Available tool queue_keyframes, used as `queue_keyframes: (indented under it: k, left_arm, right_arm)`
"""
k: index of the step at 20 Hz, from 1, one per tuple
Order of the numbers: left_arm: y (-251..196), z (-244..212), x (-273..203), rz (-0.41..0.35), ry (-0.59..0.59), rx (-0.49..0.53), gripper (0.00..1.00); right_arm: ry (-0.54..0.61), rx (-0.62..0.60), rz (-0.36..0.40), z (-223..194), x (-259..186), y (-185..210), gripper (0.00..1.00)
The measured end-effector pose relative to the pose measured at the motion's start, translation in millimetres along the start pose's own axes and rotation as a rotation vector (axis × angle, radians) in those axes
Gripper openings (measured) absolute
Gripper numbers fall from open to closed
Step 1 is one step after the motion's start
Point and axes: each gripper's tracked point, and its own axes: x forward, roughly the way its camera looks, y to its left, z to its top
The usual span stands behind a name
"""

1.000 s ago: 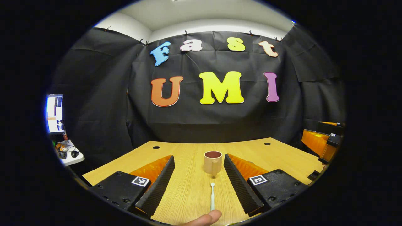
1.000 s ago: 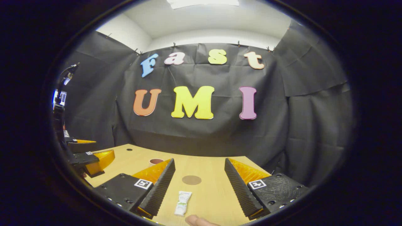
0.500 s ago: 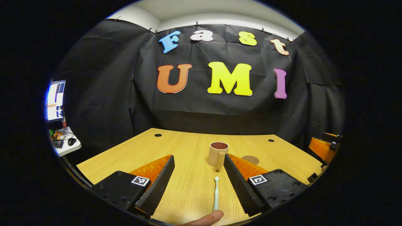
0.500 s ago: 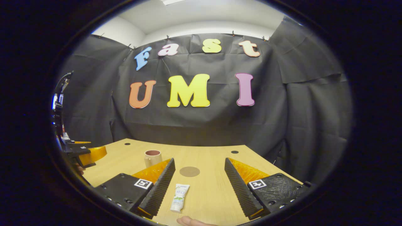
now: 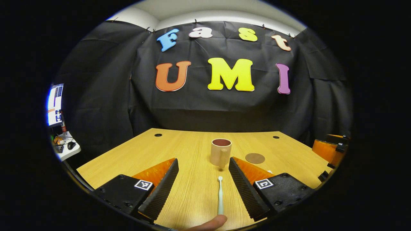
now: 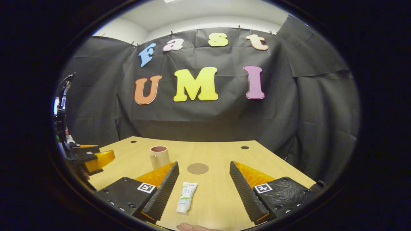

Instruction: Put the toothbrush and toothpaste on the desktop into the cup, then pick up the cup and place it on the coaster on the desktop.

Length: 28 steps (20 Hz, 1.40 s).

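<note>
The left gripper (image 5: 203, 183) is held wide open astride the slim pale plastic toothbrush (image 5: 220, 196), lying lengthwise on the light wooden desktop (image 5: 179, 150), apparently lined up for a grasp. The right gripper (image 6: 204, 187) is likewise spread over the white toothpaste tube (image 6: 186, 198). The beige handled cup (image 5: 220, 152) stands beside the round brown coaster (image 5: 255, 158), both well within reach.

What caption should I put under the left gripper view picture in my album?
Open left gripper hovers over a toothbrush on the wooden desk, cup and coaster beyond.
</note>
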Motion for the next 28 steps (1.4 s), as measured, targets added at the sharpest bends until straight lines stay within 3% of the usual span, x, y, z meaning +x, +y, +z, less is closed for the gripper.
queue_keyframes:
  k: [16, 18, 22, 24, 26, 27, 28]
  left_arm:
    - [-36.0, -124.1, 56.8, -0.052, 0.403, 0.008, 0.99]
    - [-40.4, -130.4, 58.7, -0.063, 0.416, 0.008, 0.93]
    - [-40.1, -134.8, 59.1, -0.06, 0.435, 0.006, 0.65]
    - [-40.9, -135.7, 58.5, -0.062, 0.44, 0.013, 0.62]
    - [-37.6, -136.2, 58.5, -0.053, 0.451, 0.034, 0.45]
    - [-35.1, -136.8, 58.0, -0.048, 0.456, 0.047, 0.5]
    - [-34.5, -136.0, 57.2, -0.047, 0.463, 0.051, 0.36]
  right_arm:
    - [0.154, -0.006, -0.003, -66.7, 33.8, -7.9, 0.95]
    - [0.163, -0.023, -0.002, -71.1, 36.8, -6.4, 0.95]
    - [0.202, -0.024, 0.03, -84.5, 41.3, -0.5, 0.95]
    - [0.218, -0.034, 0.042, -87.1, 44.4, 5.9, 0.95]
    - [0.24, -0.054, 0.037, -91.3, 49.0, 9.3, 0.95]
    - [0.249, -0.063, 0.037, -92.5, 51.4, 11.2, 0.95]
    - [0.261, -0.071, 0.042, -94.1, 55.0, 16.4, 0.95]
